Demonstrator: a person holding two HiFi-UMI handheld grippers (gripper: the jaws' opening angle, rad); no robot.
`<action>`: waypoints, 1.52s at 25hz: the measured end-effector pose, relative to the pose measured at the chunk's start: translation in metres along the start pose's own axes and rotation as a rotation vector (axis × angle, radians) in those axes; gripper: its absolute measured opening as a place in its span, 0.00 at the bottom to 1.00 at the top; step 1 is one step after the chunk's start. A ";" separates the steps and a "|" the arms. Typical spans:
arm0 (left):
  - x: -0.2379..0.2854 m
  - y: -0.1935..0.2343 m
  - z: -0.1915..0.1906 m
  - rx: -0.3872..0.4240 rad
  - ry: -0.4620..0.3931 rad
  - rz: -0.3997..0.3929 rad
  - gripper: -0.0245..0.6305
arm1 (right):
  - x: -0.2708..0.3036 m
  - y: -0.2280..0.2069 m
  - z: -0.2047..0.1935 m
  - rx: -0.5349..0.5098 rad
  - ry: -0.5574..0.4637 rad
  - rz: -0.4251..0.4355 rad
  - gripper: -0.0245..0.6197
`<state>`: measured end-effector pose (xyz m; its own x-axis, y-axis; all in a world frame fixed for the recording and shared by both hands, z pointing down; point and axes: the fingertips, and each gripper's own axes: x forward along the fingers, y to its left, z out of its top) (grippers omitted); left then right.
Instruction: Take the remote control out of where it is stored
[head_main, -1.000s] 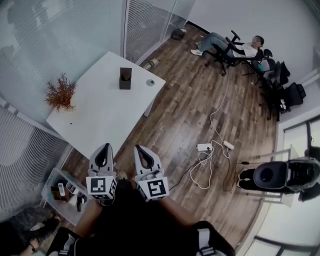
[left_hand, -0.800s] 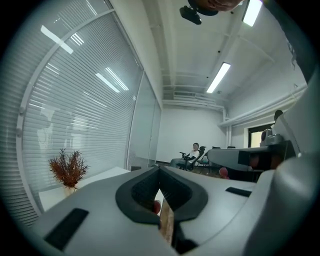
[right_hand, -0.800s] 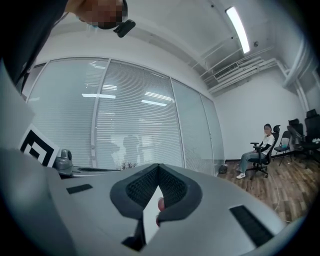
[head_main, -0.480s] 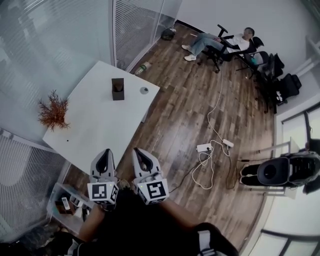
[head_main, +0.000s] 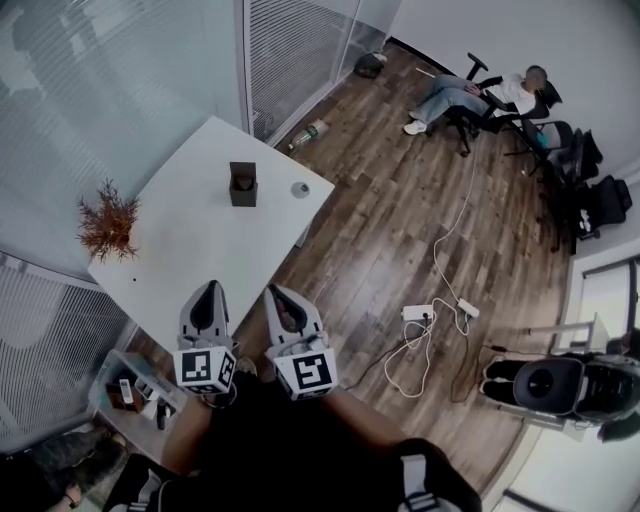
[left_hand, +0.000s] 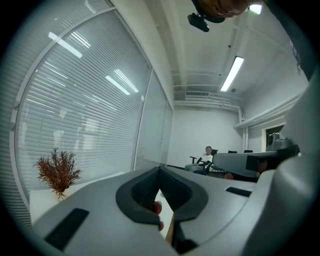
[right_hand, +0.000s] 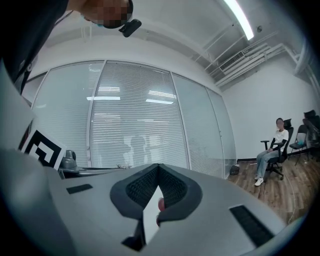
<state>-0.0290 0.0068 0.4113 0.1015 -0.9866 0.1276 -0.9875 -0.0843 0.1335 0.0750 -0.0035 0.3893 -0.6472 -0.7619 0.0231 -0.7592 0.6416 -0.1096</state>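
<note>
Close in front of the person's body, at the near middle of the head view, the left gripper (head_main: 208, 291) and the right gripper (head_main: 279, 296) are held side by side and just apart, each with its marker cube nearest the person. Both point toward the white table (head_main: 190, 260). In the left gripper view the left gripper (left_hand: 160, 170) has its jaws pressed together with nothing between them. The right gripper view shows the same for the right gripper (right_hand: 159, 168): jaws together and empty. A dark box-shaped holder (head_main: 243, 185) stands upright on the far part of the table, well apart from both grippers, with a small round grey object (head_main: 300, 190) just to its right. The remote control cannot be made out for certain; something sits in the holder's open top, but it is too small to name. A dried reddish plant (head_main: 107, 222) stands at the table's left edge, against the glass wall with blinds (head_main: 120, 80). A low rack (head_main: 130, 392) with small items sits on the floor near left of the grippers. To the right, on the wooden floor (head_main: 380, 230), lie a white power strip (head_main: 417, 313) and looped cables. Far right, a person (head_main: 480, 95) sits in an office chair.
</note>
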 end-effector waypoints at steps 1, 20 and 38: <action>0.004 -0.001 0.000 0.002 0.003 0.013 0.03 | 0.002 -0.005 0.000 0.004 0.005 0.012 0.04; 0.073 0.026 -0.004 -0.008 0.033 0.092 0.03 | 0.086 -0.037 -0.024 0.065 0.075 0.078 0.04; 0.210 0.096 -0.073 0.009 0.155 -0.005 0.03 | 0.177 -0.068 -0.073 0.087 0.167 0.029 0.04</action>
<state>-0.0936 -0.1980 0.5231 0.1227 -0.9529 0.2772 -0.9879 -0.0906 0.1258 0.0073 -0.1761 0.4732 -0.6765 -0.7135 0.1824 -0.7361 0.6474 -0.1976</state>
